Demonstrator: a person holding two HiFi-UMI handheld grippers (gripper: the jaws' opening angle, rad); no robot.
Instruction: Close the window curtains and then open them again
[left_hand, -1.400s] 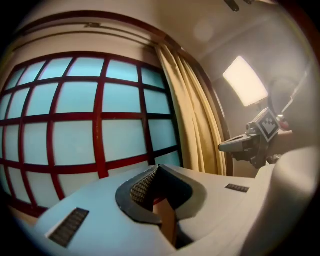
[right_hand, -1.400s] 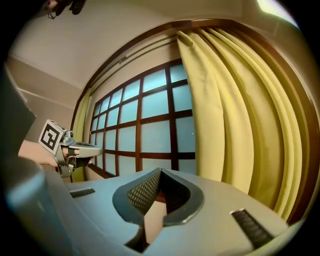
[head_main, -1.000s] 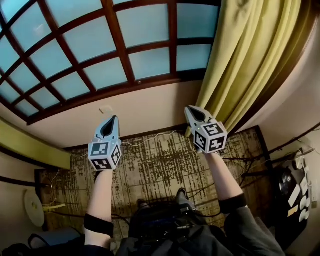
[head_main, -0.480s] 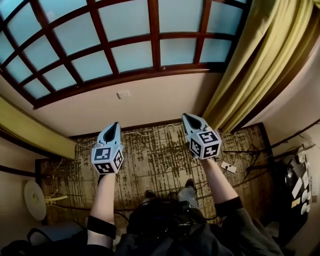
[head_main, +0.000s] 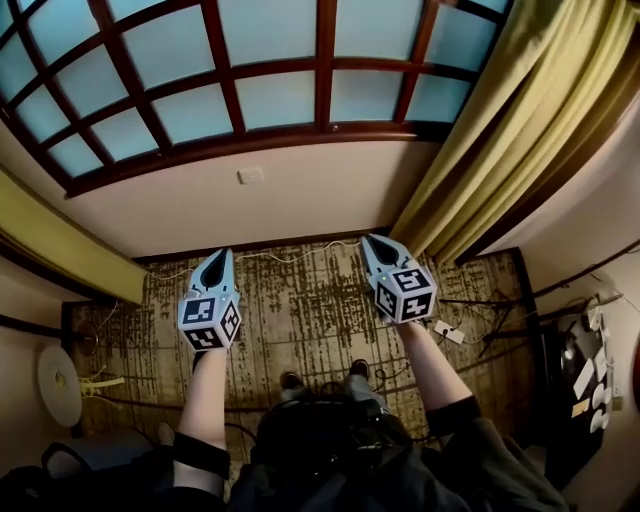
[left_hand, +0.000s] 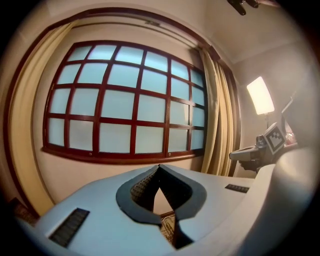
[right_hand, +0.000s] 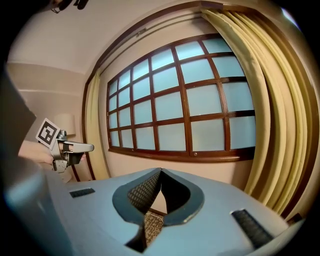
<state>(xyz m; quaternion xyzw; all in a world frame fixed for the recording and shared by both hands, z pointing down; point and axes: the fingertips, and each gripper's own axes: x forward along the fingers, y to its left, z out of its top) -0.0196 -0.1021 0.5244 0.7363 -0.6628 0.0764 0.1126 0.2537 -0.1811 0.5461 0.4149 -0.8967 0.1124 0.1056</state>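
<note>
A wide window (head_main: 250, 90) with a dark red wooden grid and frosted panes fills the far wall. The yellow right curtain (head_main: 520, 120) hangs gathered at the window's right side; it is also in the right gripper view (right_hand: 280, 125). At the left edge hangs the gathered left curtain (head_main: 60, 245), seen too in the left gripper view (left_hand: 22, 130). My left gripper (head_main: 217, 255) is shut and holds nothing, out in front of the wall below the sill. The right gripper (head_main: 370, 240) is likewise shut and empty, near the foot of the right curtain without touching it.
A patterned rug (head_main: 300, 320) covers the floor under me. A white cable (head_main: 290, 258) runs along the skirting, and a power strip (head_main: 447, 331) with cables lies at the right. A round white object (head_main: 58, 385) stands at the left. A wall lamp (left_hand: 261, 95) glows.
Both grippers have come back from the window and sunk lower. The right one has moved away from the right curtain. More of the wall and rug shows.
</note>
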